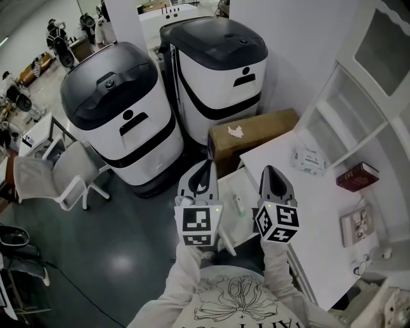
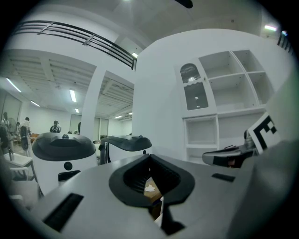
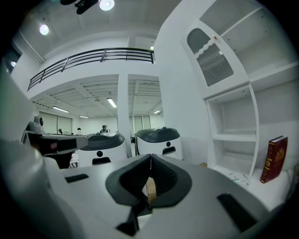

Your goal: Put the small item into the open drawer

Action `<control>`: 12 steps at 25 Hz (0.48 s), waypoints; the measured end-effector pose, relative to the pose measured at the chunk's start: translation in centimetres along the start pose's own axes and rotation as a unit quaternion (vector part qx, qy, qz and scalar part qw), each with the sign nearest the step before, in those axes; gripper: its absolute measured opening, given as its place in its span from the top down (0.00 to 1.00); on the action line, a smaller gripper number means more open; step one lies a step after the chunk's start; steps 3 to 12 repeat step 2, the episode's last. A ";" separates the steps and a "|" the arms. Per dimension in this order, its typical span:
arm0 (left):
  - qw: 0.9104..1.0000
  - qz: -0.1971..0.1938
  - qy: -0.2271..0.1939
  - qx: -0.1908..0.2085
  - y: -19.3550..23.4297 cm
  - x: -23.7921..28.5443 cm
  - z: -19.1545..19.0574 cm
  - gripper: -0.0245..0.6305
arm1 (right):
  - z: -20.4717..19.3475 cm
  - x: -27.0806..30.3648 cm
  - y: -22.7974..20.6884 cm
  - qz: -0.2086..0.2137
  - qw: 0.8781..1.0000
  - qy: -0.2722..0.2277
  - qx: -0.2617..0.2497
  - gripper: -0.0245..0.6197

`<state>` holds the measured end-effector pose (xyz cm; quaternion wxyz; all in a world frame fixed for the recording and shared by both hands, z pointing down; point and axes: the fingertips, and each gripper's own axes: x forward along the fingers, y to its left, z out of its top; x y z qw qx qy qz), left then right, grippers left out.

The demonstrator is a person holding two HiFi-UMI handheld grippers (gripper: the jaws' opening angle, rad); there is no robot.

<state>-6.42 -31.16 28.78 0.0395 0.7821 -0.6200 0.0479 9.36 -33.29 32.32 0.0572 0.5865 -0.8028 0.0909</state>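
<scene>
Right gripper (image 1: 270, 170) and left gripper (image 1: 205, 165), both pressed together and empty, flank the small tube (image 1: 238, 205), which lies pointing away inside the open drawer (image 1: 232, 221).

1. Bright, even light falls from above, from ceiling strip lights (image 2: 72, 95) and a round ceiling lamp (image 3: 106, 4).
2. In the head view shadows are soft. A pale glare patch sits on the dark floor (image 1: 122, 261), and the white worktop (image 1: 314, 205) looks nearly washed out.
3. Both gripper views show fisheye distortion: black corners and a bowed railing (image 3: 93, 56).
4. The left hand-held gripper (image 2: 150, 158) and right hand-held gripper (image 3: 150, 158) blur up close; the background is sharper.
</scene>
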 end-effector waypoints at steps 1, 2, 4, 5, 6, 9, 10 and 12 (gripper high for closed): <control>1.000 0.000 0.000 0.000 0.0 0.0 0.0 0.95 | 0.0 0.0 0.0 0.000 1.000 0.000 -0.001 0.95; 1.000 0.000 -0.001 0.000 0.1 0.0 0.1 0.96 | 0.0 0.0 0.1 0.000 1.000 0.000 -0.001 0.95; 1.000 0.000 -0.001 0.000 0.1 0.0 0.1 0.96 | 0.0 0.0 0.1 0.000 1.000 0.000 -0.001 0.95; 1.000 0.000 -0.001 0.000 0.1 0.0 0.1 0.96 | 0.0 0.0 0.1 0.000 1.000 0.000 -0.001 0.95; 1.000 0.000 -0.001 0.000 0.1 0.0 0.1 0.96 | 0.0 0.0 0.1 0.000 1.000 0.000 -0.001 0.95; 1.000 0.000 -0.001 0.000 0.1 0.0 0.1 0.96 | 0.0 0.0 0.1 0.000 1.000 0.000 -0.001 0.95; 1.000 0.000 -0.001 0.000 0.1 0.0 0.1 0.96 | 0.0 0.0 0.1 0.000 1.000 0.000 -0.001 0.95; 1.000 0.000 -0.001 0.000 0.1 0.0 0.1 0.96 | 0.0 0.0 0.1 0.000 1.000 0.000 -0.001 0.95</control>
